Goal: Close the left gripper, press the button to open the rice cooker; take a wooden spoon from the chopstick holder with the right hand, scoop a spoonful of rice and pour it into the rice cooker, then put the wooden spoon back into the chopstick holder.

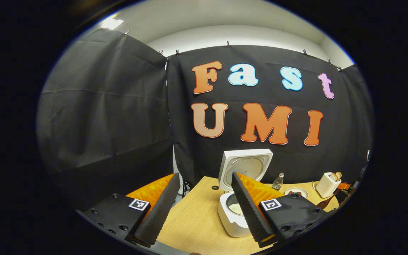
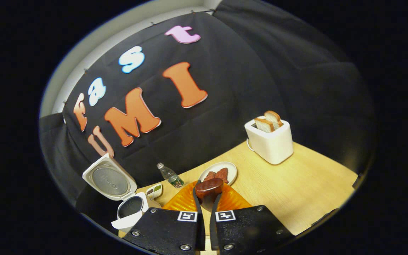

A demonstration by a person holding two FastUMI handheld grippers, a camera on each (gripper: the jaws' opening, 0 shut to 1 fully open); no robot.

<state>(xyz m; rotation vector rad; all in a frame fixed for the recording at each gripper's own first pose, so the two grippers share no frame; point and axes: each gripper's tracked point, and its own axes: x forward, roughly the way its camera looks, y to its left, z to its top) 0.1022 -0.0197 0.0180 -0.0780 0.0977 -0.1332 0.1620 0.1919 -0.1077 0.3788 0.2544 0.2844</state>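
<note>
The white rice cooker point(image 1: 229, 219) stands open on the wooden table point(image 1: 193, 216), lid point(image 1: 245, 165) raised, something pale in its pot. My left gripper point(image 1: 204, 177) is open and holds nothing, above the table's left end with the cooker just behind its right finger point(image 1: 248, 209). In the right gripper view, my right gripper point(image 2: 209, 188) is shut on a dark brown wooden spoon point(image 2: 209, 187), whose rounded end sticks out between the fingertips. It hovers over the table, with the open rice cooker point(image 2: 131, 209) to its lower left.
A white toaster point(image 2: 269, 141) with two bread slices stands at the back right of the table point(image 2: 296, 191). A plate of reddish food point(image 2: 218, 173), a small plastic bottle point(image 2: 169, 176) and a little white dish point(image 2: 154, 191) sit between the toaster and the cooker.
</note>
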